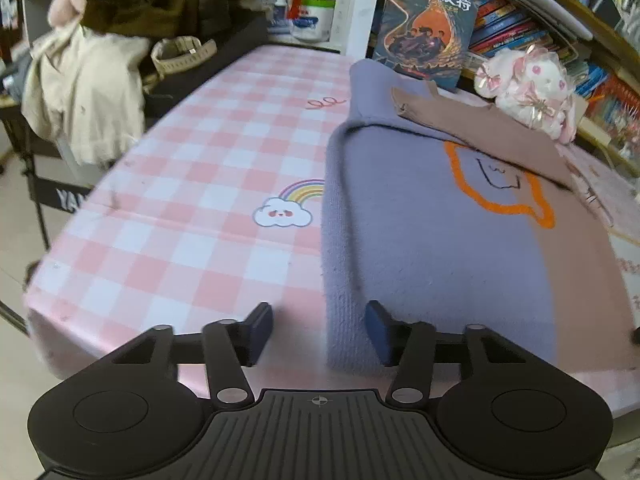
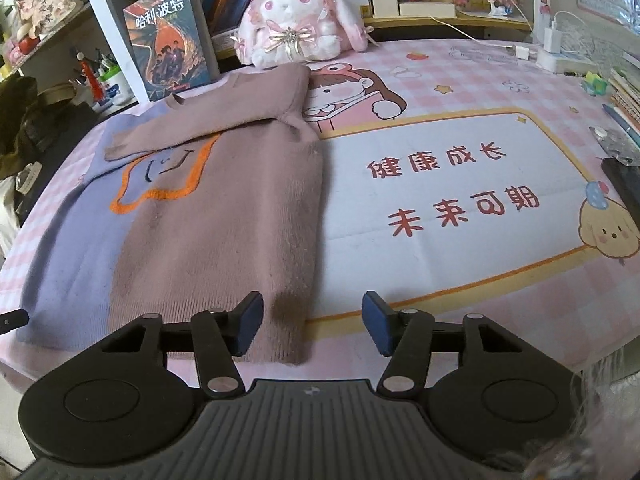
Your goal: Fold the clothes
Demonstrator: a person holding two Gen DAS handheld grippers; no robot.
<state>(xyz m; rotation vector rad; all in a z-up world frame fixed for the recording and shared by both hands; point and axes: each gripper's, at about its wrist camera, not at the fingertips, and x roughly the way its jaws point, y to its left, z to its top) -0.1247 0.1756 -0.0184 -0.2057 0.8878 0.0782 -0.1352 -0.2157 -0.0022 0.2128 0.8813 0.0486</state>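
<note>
A knit sweater, lavender on one half and brown on the other with an orange outline on the chest, lies flat on the pink checked tablecloth, sleeves folded across its upper part. My left gripper is open at the near left hem corner: one finger over the lavender knit, the other over bare cloth. In the right wrist view the sweater fills the left side. My right gripper is open astride the brown hem corner, with no pad pressing on the fabric.
A plush rabbit and an upright book stand behind the sweater, against bookshelves. A white power strip and charger lie far right. Books and pens line the right edge. A chair with draped clothes stands left of the table.
</note>
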